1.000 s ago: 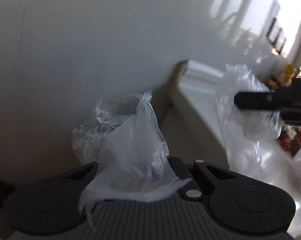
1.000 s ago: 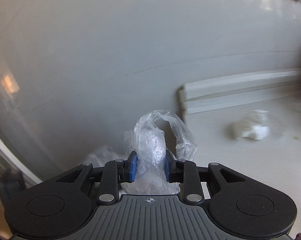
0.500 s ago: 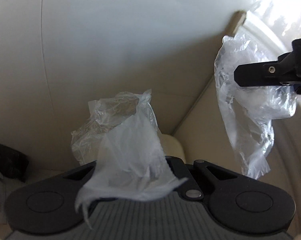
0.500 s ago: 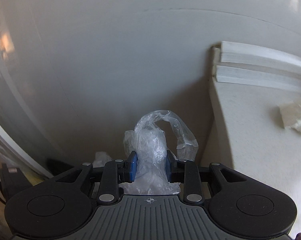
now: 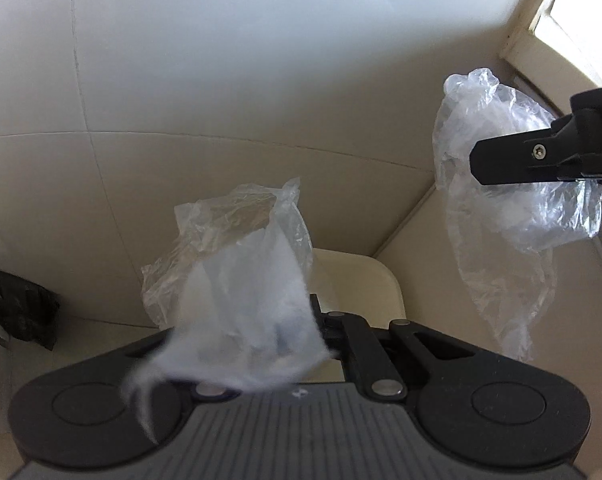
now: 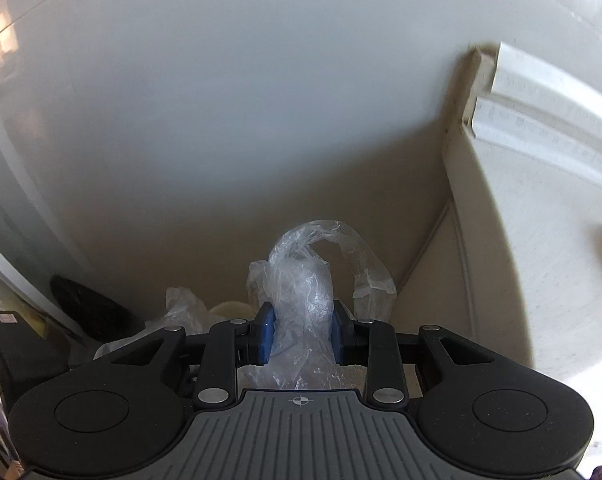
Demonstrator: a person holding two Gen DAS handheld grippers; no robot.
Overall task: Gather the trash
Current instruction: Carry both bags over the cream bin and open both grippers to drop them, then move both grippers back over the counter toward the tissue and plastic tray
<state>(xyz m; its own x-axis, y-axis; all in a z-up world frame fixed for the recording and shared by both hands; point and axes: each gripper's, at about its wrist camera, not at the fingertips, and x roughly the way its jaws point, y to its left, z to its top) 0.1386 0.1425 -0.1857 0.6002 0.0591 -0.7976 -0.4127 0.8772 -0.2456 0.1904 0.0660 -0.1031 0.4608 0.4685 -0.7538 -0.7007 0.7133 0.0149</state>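
Your two views have tipped downward, so a cream bin (image 5: 361, 280) has come into sight below the left hand-held gripper (image 5: 261, 332), whose jaws have just opened slightly around their clear plastic (image 5: 241, 264).

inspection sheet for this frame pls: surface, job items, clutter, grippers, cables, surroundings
Surface: pale floor, glossy.
Job's things: clear plastic wrap in the left gripper; second clear plastic wrap in the right gripper; cream bin below them.
Clutter: black bag at left.
Grippers: left jaws have just been opening, wrap between them; right clamped on its wrap.
Cables: nothing seen.
Surroundings: white baseboard, wall corner.
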